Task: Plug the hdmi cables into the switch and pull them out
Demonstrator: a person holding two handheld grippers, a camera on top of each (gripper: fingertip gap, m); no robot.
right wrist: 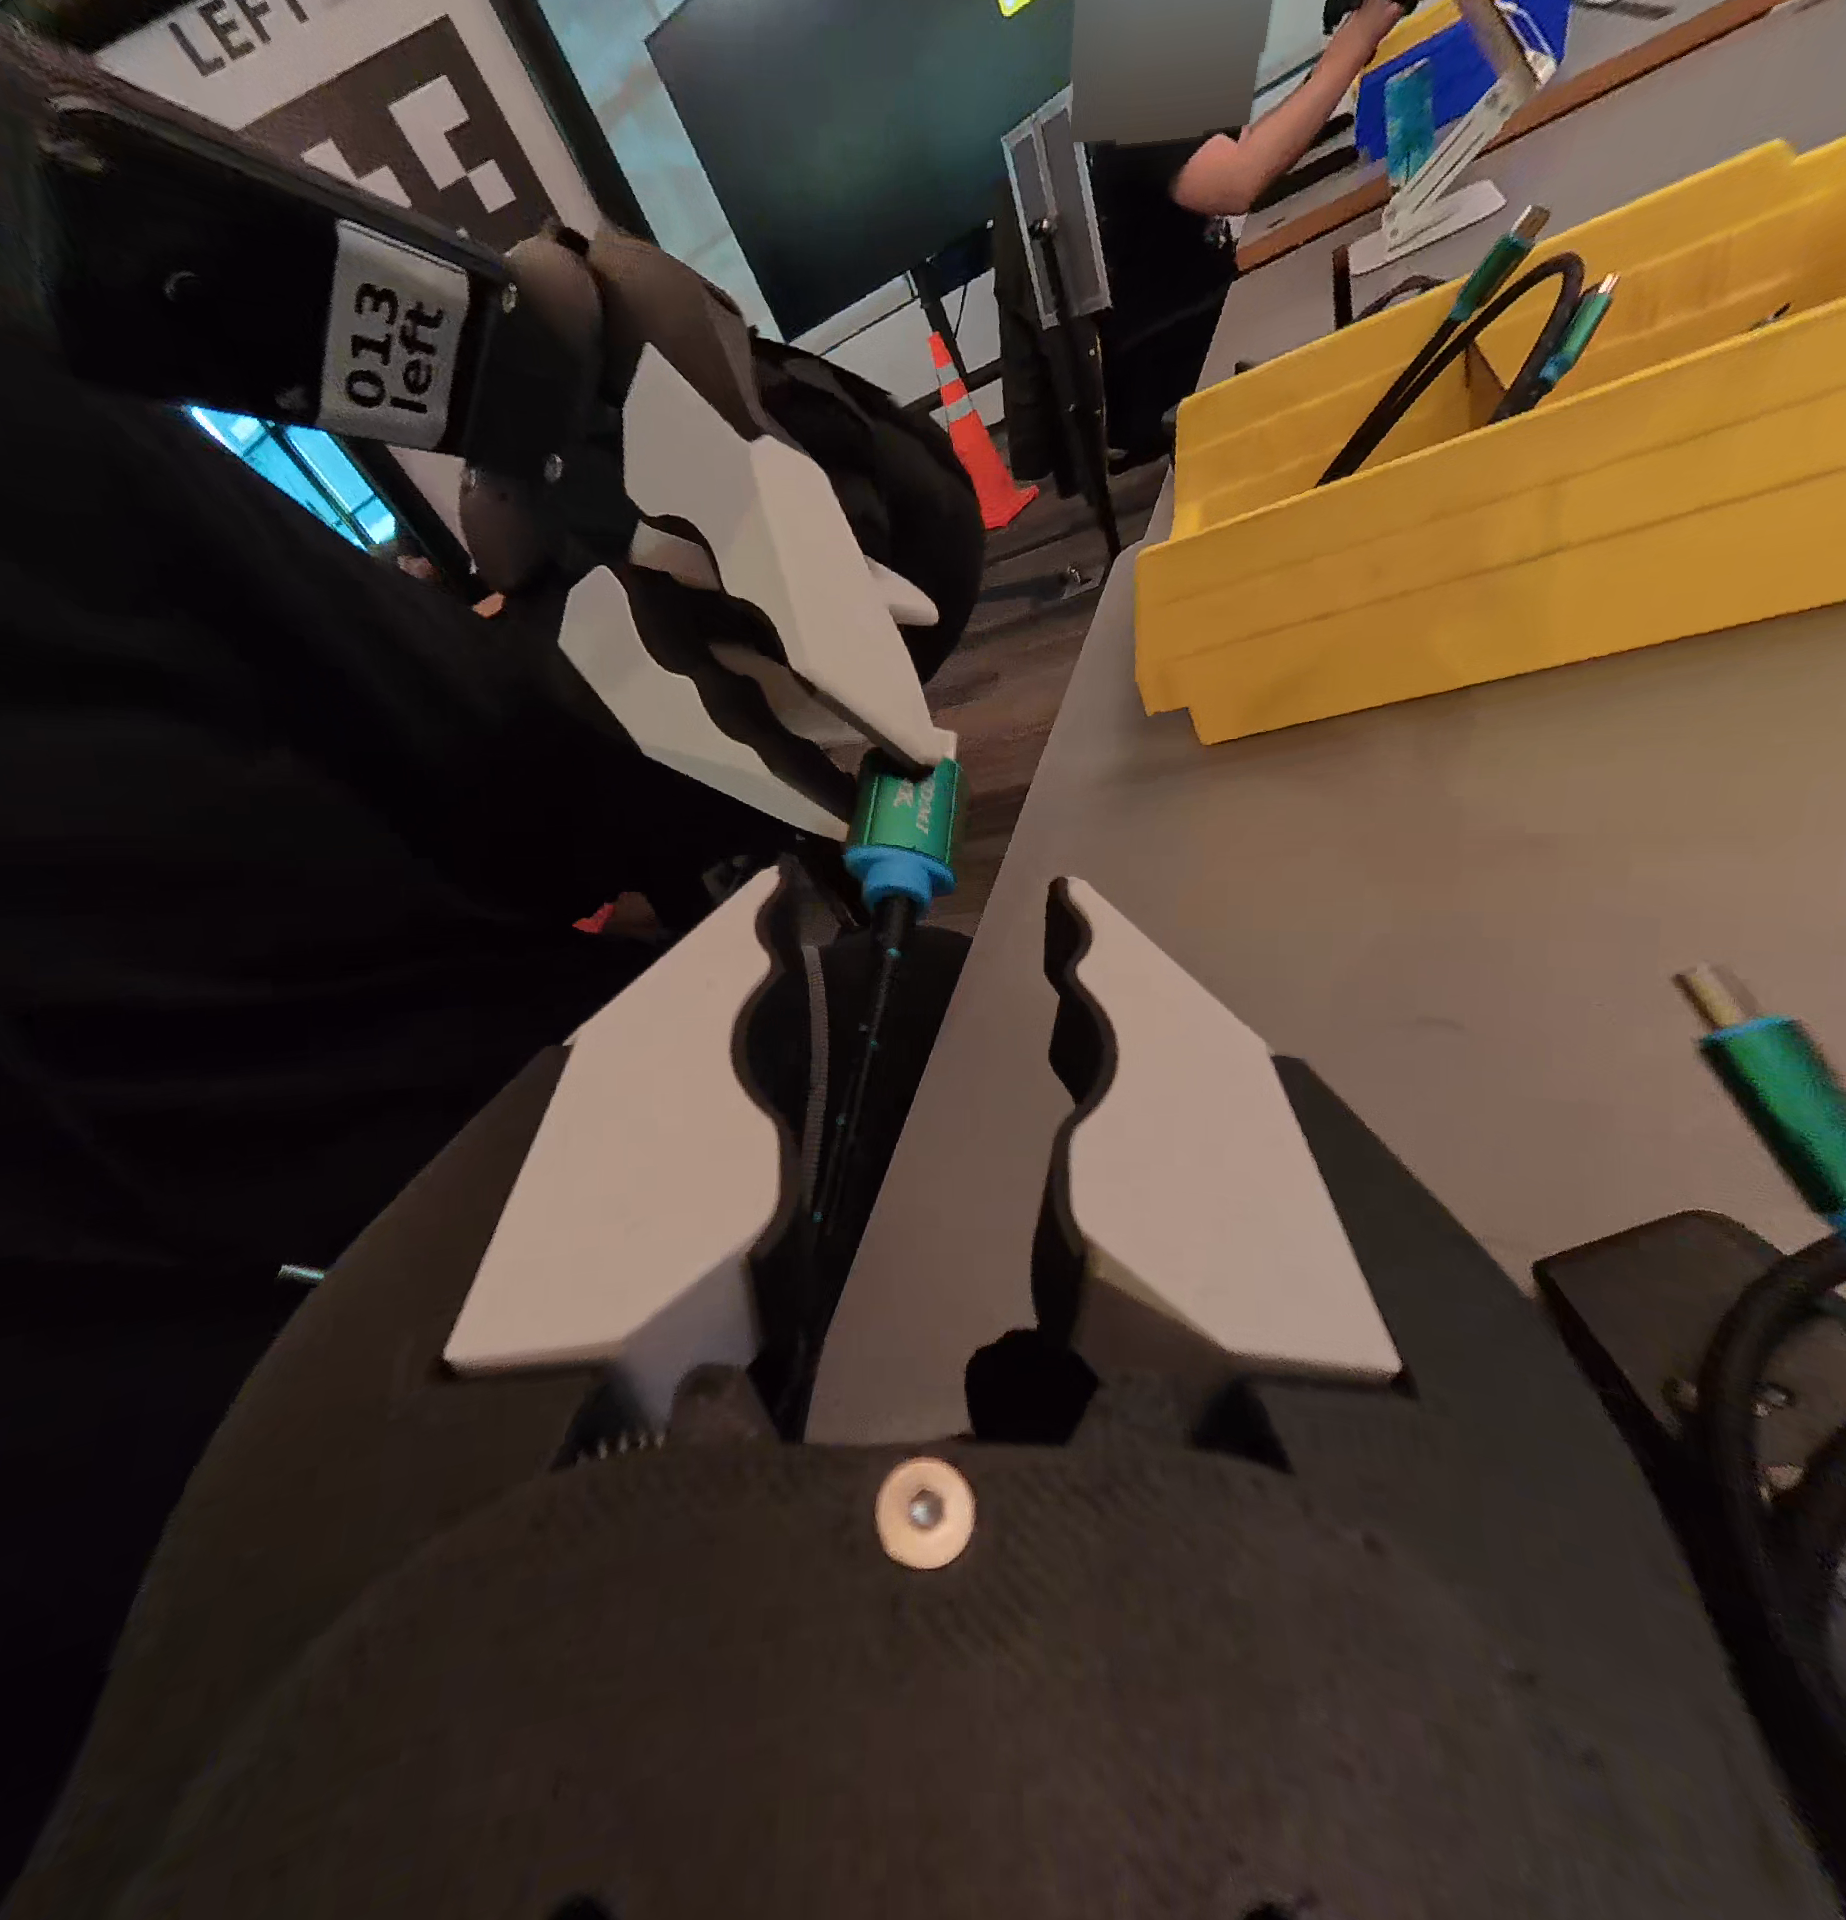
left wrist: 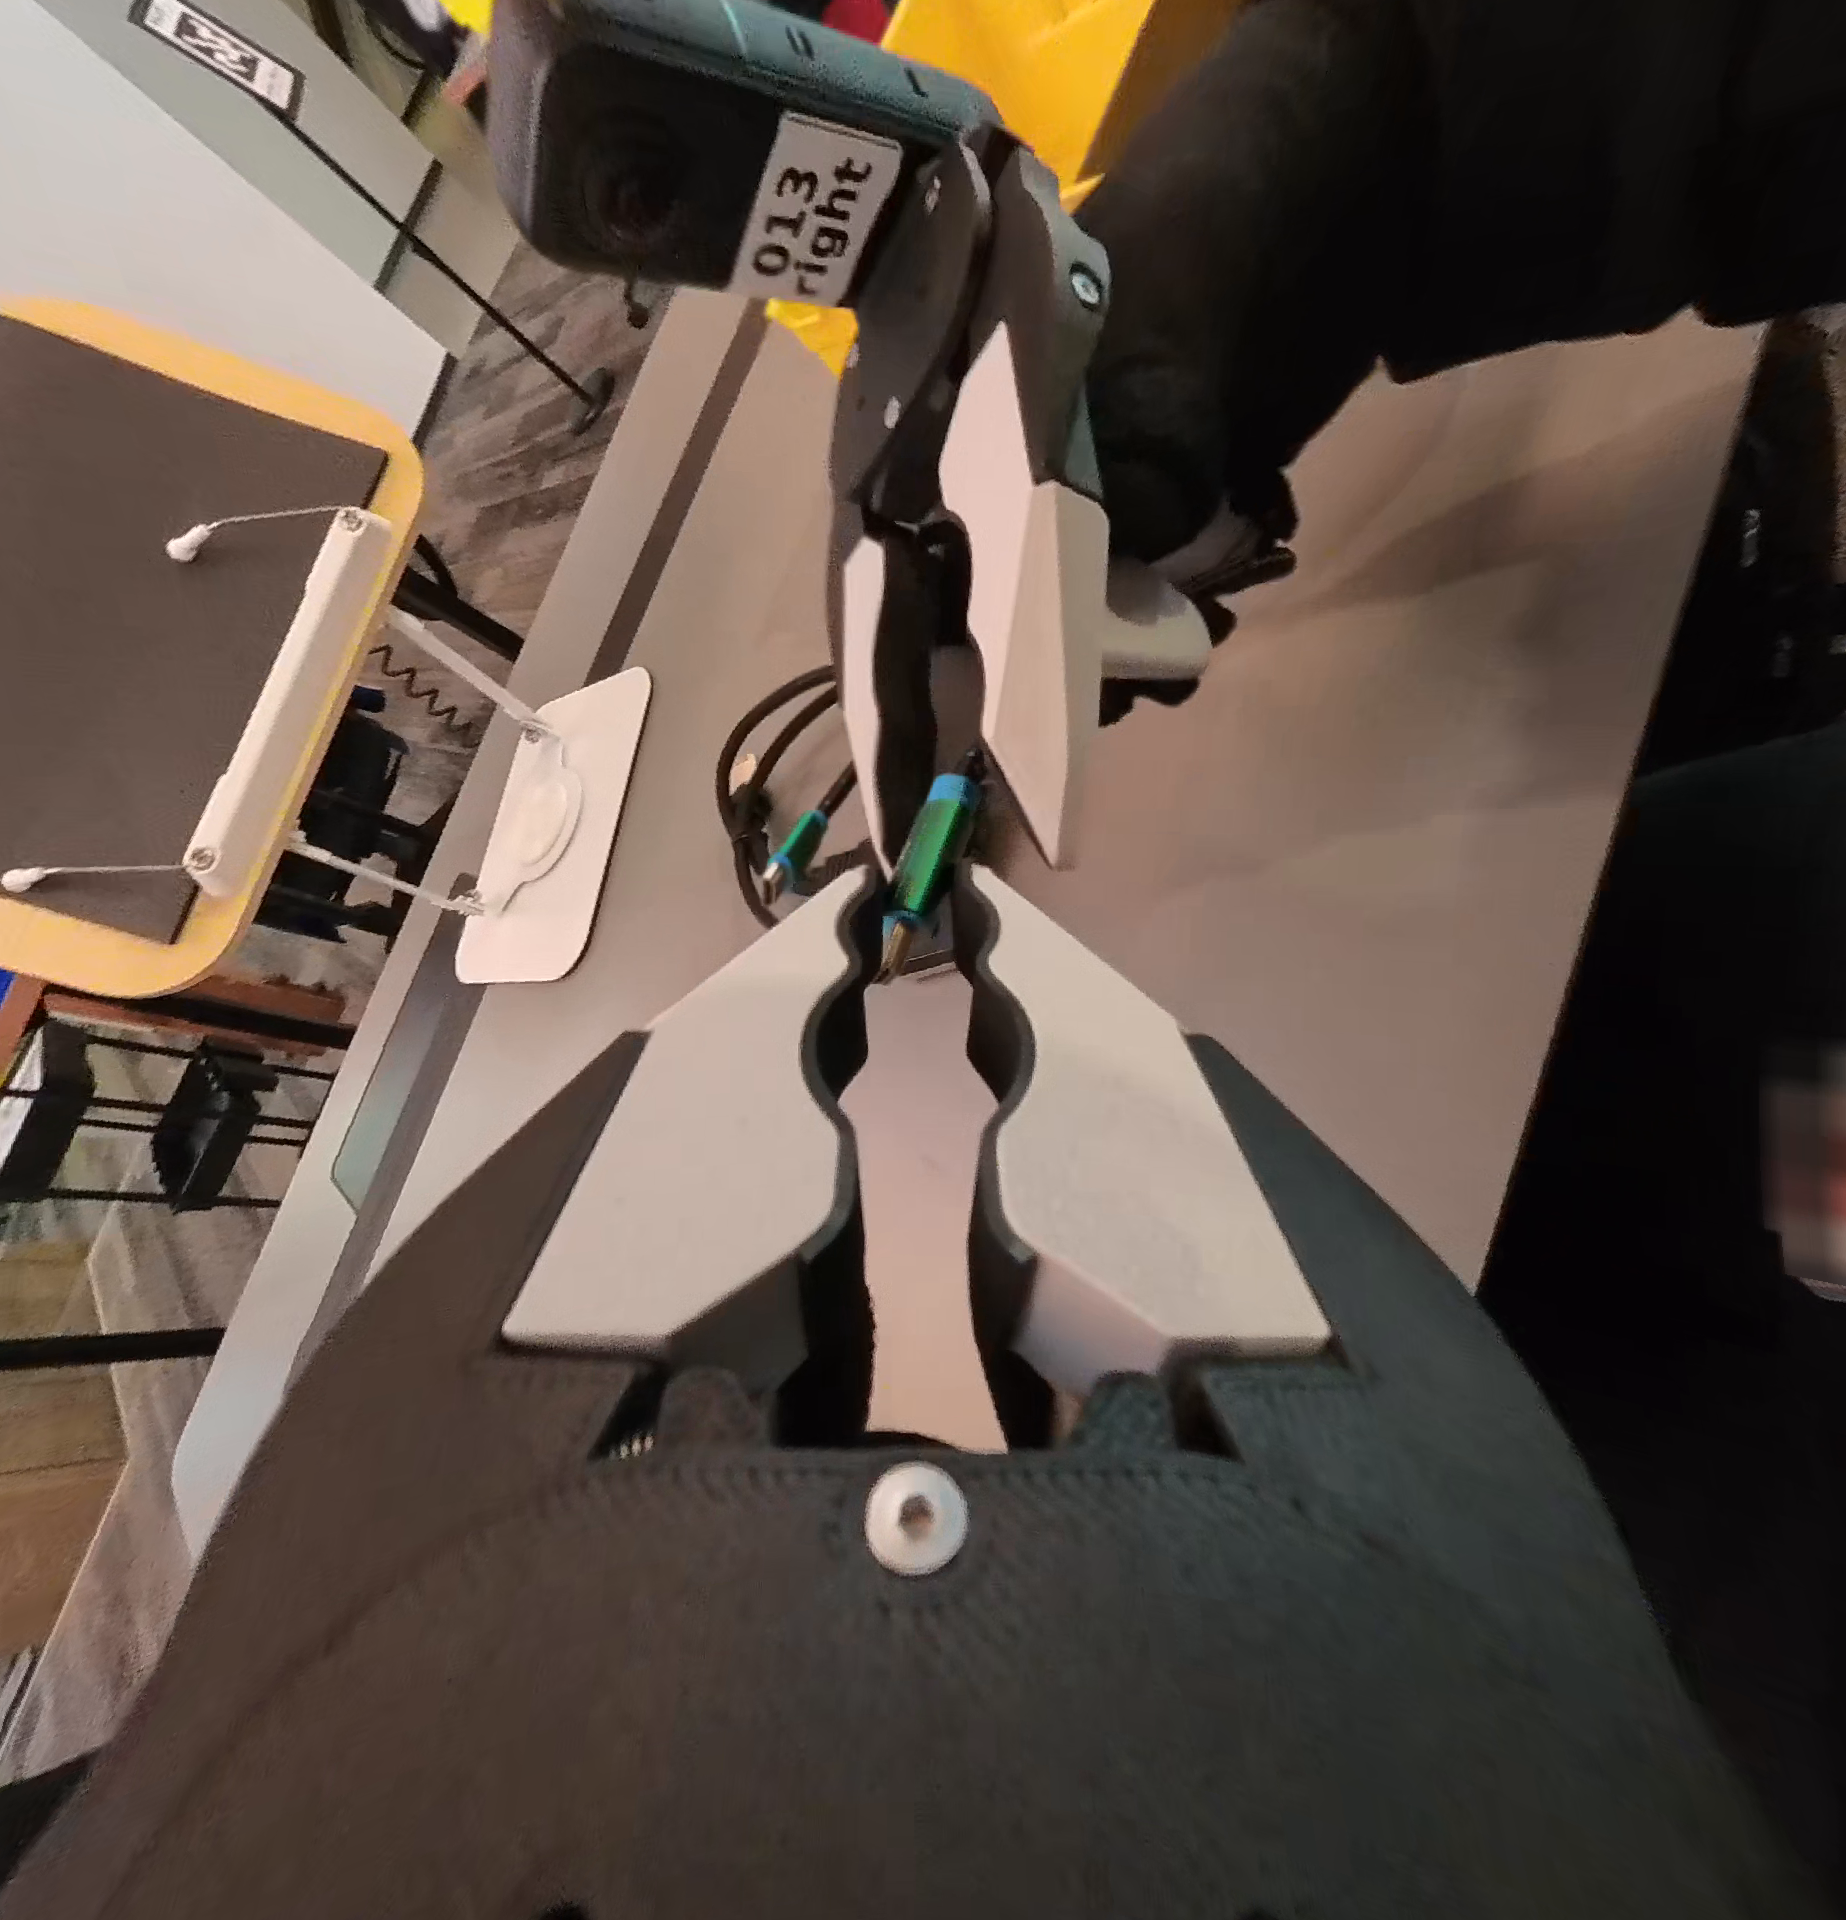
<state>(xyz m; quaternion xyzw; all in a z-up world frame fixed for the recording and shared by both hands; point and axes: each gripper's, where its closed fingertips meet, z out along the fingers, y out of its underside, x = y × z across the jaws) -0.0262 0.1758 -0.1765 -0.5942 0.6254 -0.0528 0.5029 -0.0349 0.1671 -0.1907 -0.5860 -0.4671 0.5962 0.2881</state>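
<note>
Right wrist view: the left gripper (right wrist: 903, 774) pinches a green plug (right wrist: 903, 816) off the desk (right wrist: 1418, 935) edge; the right gripper (right wrist: 914, 904) gapes, empty. Four green plugs: one held, one on the desk, two in the yellow bin (right wrist: 1470, 582).

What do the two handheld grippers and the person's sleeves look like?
Both the left gripper and the right gripper have black textured printed bodies, a silver centre screw and white wedge fingers with wavy black inner pads. Each carries a camera and a white label. The sleeves are black.
</note>
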